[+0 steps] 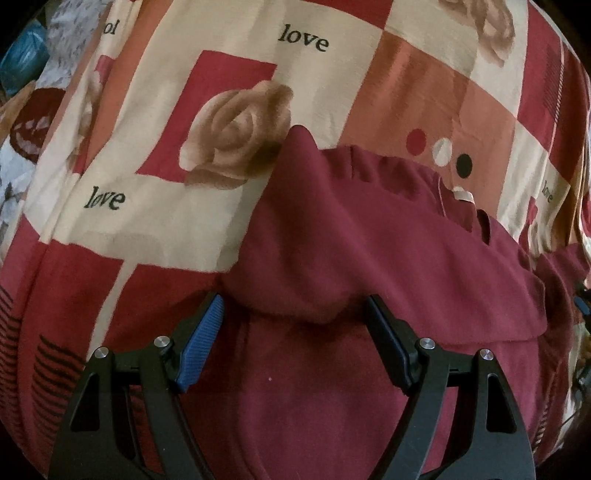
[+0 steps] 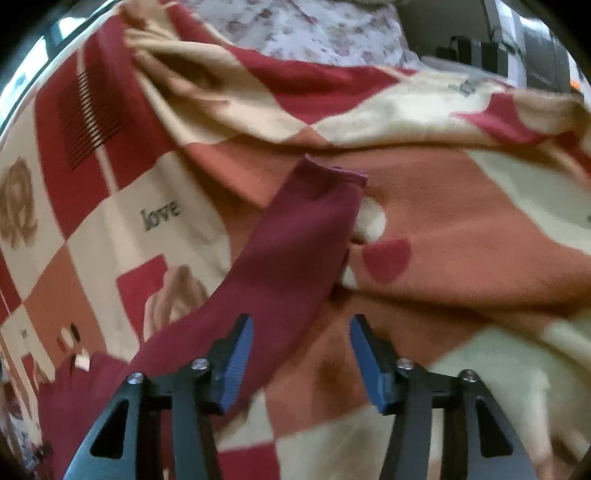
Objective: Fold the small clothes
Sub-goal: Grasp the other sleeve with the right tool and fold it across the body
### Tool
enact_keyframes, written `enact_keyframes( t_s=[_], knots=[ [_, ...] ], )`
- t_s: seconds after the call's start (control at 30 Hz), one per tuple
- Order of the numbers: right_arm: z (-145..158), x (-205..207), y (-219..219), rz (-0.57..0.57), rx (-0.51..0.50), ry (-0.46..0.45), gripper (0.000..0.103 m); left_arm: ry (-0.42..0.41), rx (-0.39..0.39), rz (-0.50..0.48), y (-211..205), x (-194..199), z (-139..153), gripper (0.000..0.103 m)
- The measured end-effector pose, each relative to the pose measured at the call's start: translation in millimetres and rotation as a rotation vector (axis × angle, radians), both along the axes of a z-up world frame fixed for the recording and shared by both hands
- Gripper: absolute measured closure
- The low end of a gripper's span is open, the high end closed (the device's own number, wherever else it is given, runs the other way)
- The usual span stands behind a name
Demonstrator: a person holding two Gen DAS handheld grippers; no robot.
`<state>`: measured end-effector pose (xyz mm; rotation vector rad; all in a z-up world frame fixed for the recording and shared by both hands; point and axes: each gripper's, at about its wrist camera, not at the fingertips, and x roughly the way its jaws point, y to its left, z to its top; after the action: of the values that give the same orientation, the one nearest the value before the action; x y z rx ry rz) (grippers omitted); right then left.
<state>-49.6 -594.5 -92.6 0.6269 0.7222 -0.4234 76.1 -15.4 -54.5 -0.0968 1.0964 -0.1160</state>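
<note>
A maroon long-sleeved garment (image 1: 369, 240) lies on the patterned bed sheet (image 1: 229, 55). A folded-over lump of it bulges just ahead of my left gripper (image 1: 295, 301). That gripper hovers close over the garment with its jaws wide apart, and the pads do not press the cloth. In the right wrist view one maroon sleeve (image 2: 291, 243) runs diagonally up from the lower left to its cuff (image 2: 334, 170). My right gripper (image 2: 301, 321) is open beside the sleeve. Its left blue pad (image 2: 238, 362) overlaps the sleeve's edge, and sheet shows between the fingers. A white label (image 2: 82, 361) marks the neck.
The sheet, with red, cream and orange squares, roses and "love" prints, is rumpled into a raised fold (image 2: 332, 122) beyond the cuff. A white flowered cloth (image 2: 314, 29) lies behind it. A blue bundle (image 1: 22, 62) sits at the far left edge.
</note>
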Motion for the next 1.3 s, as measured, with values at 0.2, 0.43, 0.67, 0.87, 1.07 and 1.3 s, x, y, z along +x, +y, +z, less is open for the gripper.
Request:
enact_keyframes(
  t_s=[0.2, 0.43, 0.67, 0.87, 1.07, 1.3],
  knots=[
    [-11.4, 24.3, -11.9, 0.001, 0.041, -0.035, 0.090, 0.001, 0.002, 0.010, 3.3, 3.2, -1.6, 0.024],
    [51.7, 14.3, 18.0, 0.176, -0.041, -0.175, 0.096, -0.020, -0.015, 0.029, 9.3, 0.2, 4.7, 0.024],
    [106.5, 13.7, 90.4, 0.393, -0.011, -0.279, 0.096, -0.041, -0.052, 0.058, 17.7, -3.0, 14.6, 0.024],
    [127.3, 32.8, 223.0, 0.691, -0.045, -0.291, 0.096, -0.060, -0.075, 0.060, 18.7, -4.3, 21.6, 0.024],
    [61.0, 69.1, 337.7, 0.919, 0.032, -0.092, 0.086, -0.078, -0.173, 0.014, 17.9, -4.7, 30.0, 0.024],
    [39.8, 46.6, 314.9, 0.887, 0.042, -0.034, 0.061, -0.085, -0.240, -0.066, 1.9, -6.5, 36.5, 0.024]
  ],
)
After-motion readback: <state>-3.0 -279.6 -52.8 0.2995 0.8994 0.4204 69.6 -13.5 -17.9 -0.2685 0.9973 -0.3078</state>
